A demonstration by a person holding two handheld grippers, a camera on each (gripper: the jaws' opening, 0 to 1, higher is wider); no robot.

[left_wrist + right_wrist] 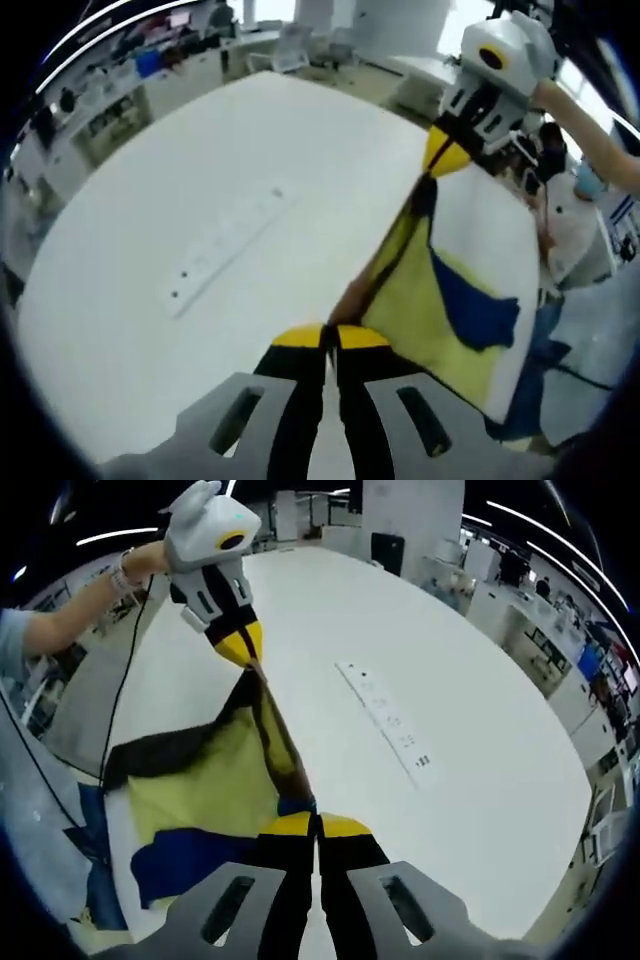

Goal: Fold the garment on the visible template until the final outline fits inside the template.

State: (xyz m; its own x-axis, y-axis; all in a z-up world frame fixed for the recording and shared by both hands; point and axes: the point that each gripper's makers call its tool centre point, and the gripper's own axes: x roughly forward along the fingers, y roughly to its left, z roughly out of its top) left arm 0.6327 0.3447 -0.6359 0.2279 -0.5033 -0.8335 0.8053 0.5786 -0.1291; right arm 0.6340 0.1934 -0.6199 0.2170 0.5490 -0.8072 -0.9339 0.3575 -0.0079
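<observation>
A yellow garment [420, 300] with a blue panel and dark trim hangs stretched in the air between my two grippers, above the edge of a white table [200, 180]. My left gripper [330, 335] is shut on one edge of it. The right gripper [445, 152] comes in at the upper right, shut on the other end. In the right gripper view the same garment [205, 770] droops to the left; my right gripper [316, 825] pinches it and the left gripper [243, 643] holds the far end. No template outline can be made out on the table.
A flat white strip [225, 250] with small dark marks lies in the table's middle, also the strip [390, 725] in the right gripper view. Desks, chairs and shelves [150, 70] ring the room. A person [575, 215] stands beyond the table's right edge.
</observation>
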